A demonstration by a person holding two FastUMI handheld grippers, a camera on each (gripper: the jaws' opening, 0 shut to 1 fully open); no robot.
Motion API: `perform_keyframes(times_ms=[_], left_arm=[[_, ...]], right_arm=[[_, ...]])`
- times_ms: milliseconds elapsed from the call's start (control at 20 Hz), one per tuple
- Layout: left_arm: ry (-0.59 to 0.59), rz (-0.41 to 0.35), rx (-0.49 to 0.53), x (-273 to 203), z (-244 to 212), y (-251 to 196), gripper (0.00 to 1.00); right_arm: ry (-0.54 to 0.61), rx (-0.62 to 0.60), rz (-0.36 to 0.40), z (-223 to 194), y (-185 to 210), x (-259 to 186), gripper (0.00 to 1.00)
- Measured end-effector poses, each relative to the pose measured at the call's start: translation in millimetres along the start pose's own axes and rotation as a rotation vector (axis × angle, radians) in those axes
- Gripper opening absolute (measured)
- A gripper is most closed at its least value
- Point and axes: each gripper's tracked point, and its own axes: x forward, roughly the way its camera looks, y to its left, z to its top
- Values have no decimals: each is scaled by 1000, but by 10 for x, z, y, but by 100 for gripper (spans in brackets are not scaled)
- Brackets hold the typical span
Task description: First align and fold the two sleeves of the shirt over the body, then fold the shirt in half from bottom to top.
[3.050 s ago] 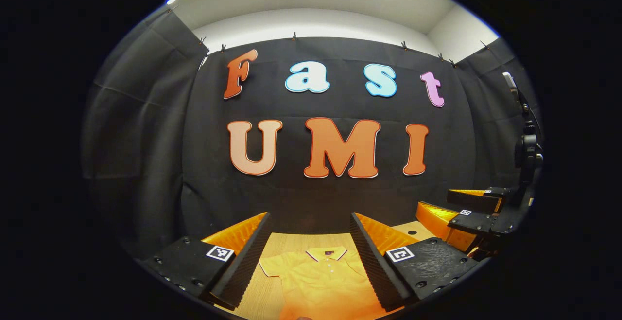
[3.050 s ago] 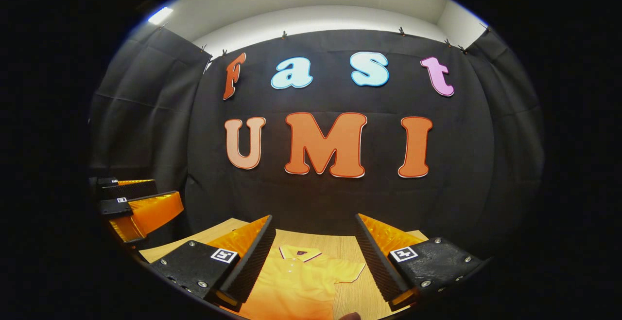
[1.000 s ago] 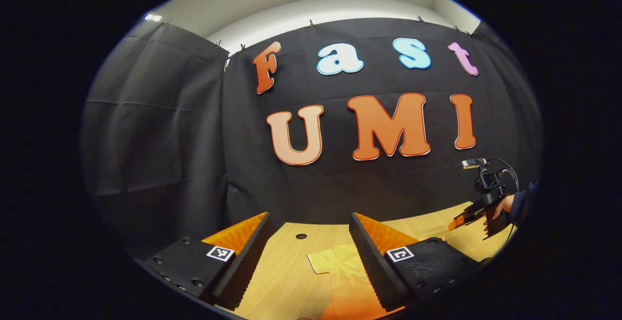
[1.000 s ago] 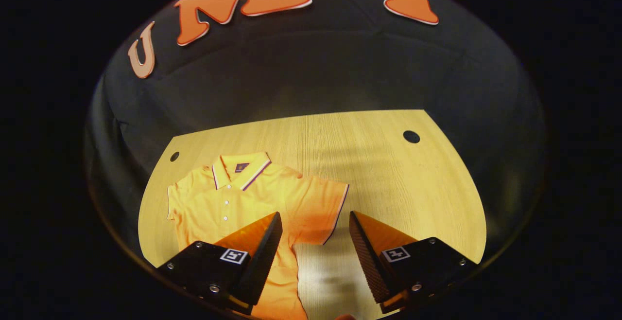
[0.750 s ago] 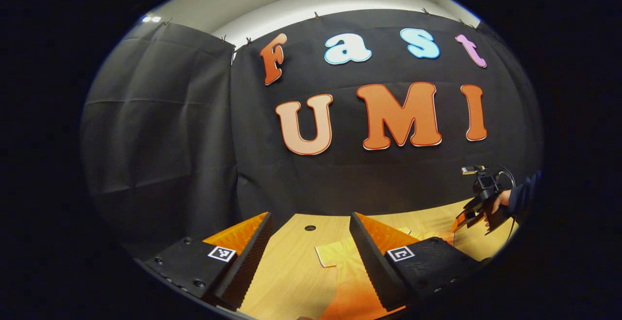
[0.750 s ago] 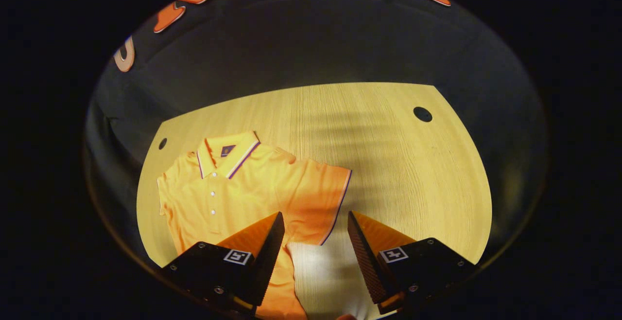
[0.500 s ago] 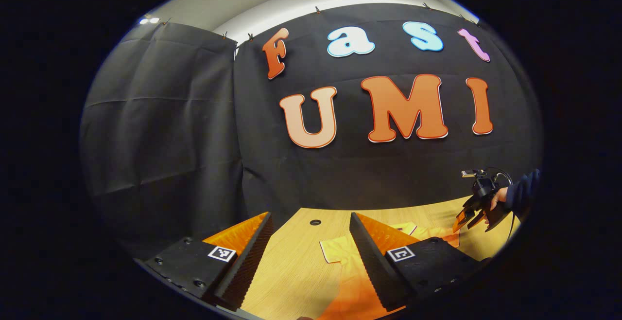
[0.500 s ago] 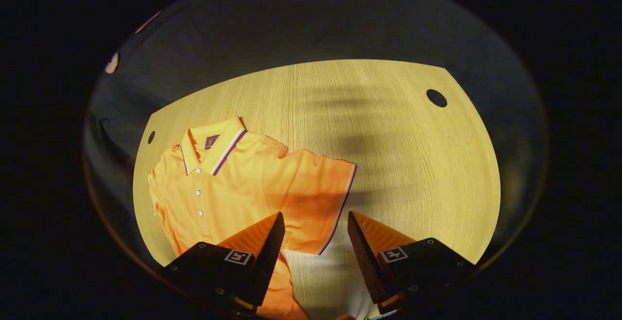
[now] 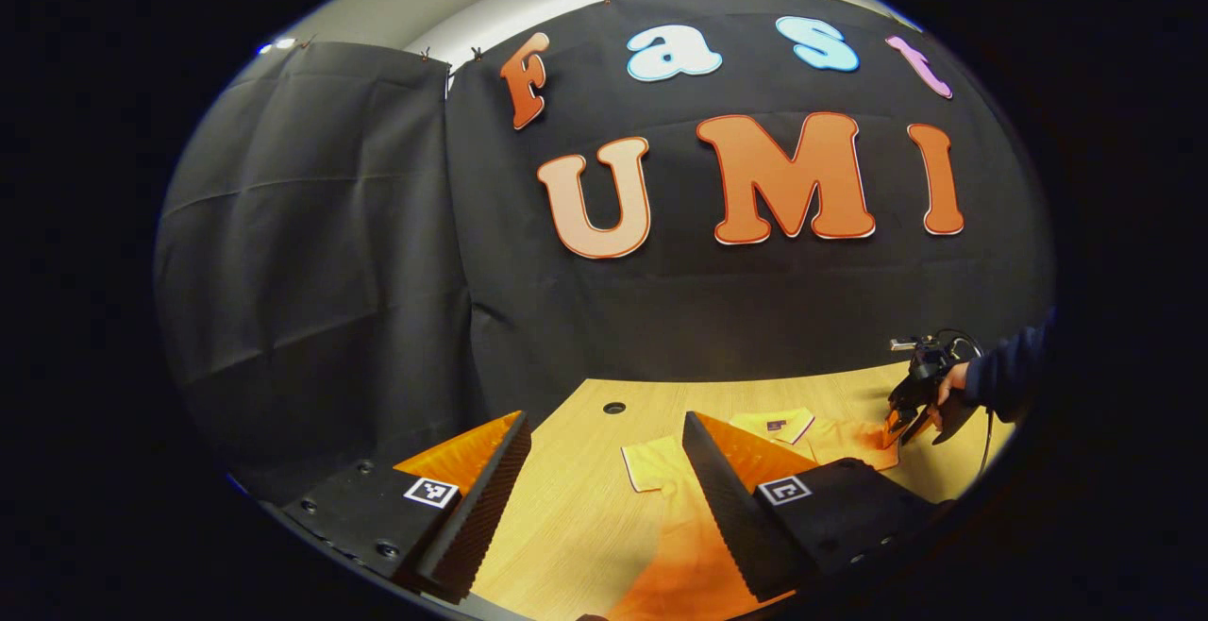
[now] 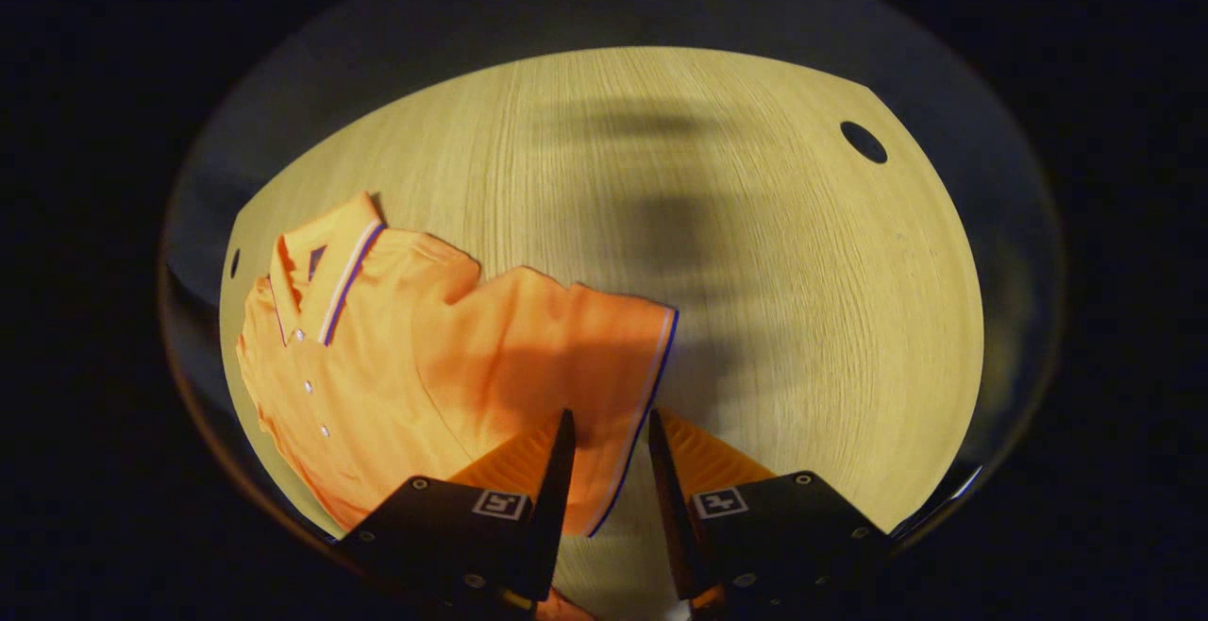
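Right hand-held gripper (image 10: pixel 607 470): lower over the table (image 10: pixel 755 225) than half a second ago, and narrowed from a wide spread to a slim gap. Straddles the piped hem of the right sleeve (image 10: pixel 604 366), one finger over the cloth, the other over bare wood just beside it. Not yet clenched, judging by the gap left between the fingers; no cloth lifted. From the left gripper view, seen far off to the right (image 9: pixel 897 423), tipped down at the sleeve's end, with a hand (image 9: pixel 948 385) behind it.

Left hand-held gripper (image 9: pixel 604 489): released, spread wide, holding nothing. Hangs above the table, pointing more at the booth wall than at the cloth. Tilted down a little more than a second ago, enough to bring the left sleeve (image 9: pixel 646 463) into the gap ahead of it.

Shirt (image 10: pixel 406 385): flat on the table, face up, buttons and collar (image 10: pixel 326 262) ahead and to the left of the right hand-held gripper, both sleeves out to the sides, nothing folded.

Meaning for the task: approach to the right sleeve all but over, pinch likely next, then a carry across the body. Worth closing on the hem only, not on the layer of the body beneath, or the whole side may drag along. Left sleeve and the bottom-to-top fold both to come
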Motion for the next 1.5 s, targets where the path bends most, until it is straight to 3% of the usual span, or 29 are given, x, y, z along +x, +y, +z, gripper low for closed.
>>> perform_keyframes(times_ms=[50, 150, 200, 300, 600, 900, 1050, 1150, 1350, 1400, 1450, 1500], left_arm=[[5, 1, -1, 16, -19, -12, 99], [12, -5, -7, 42, -25, -30, 99], [13, -10, -9, 39, -35, -58, 99], [9, -21, -7, 32, -24, -124, 99], [22, -19, -19, -2, -56, -139, 99], [35, 0, -19, -10, -90, -115, 99], [55, 3, -30, 33, -156, -97, 99], [79, -2, -58, 93, -221, -97, 99], [181, -29, -135, 373, -440, -113, 99], [213, -47, -160, 468, -494, -131, 99], [251, -63, -178, 579, -582, -145, 99], [285, -74, -196, 687, -649, -145, 99]], right_arm=[[3, -17, -16, 10, -14, 40, 47], [-9, -22, -9, 60, 1, 37, 32], [-9, -14, 1, 76, -7, 23, 20], [37, 28, 93, 9, 127, -18, 9], [-84, -17, 178, 288, 373, -398, 9], [-93, -113, 247, 283, 872, -616, 8], [-83, -115, 327, 262, 1170, -702, 9], [-76, -118, 375, 238, 1293, -724, 19], [-110, -128, 368, 274, 1230, -801, 39], [-129, -129, 369, 298, 1193, -851, 49], [-151, -126, 372, 320, 1152, -926, 45], [-177, -116, 373, 351, 1108, -996, 67]])
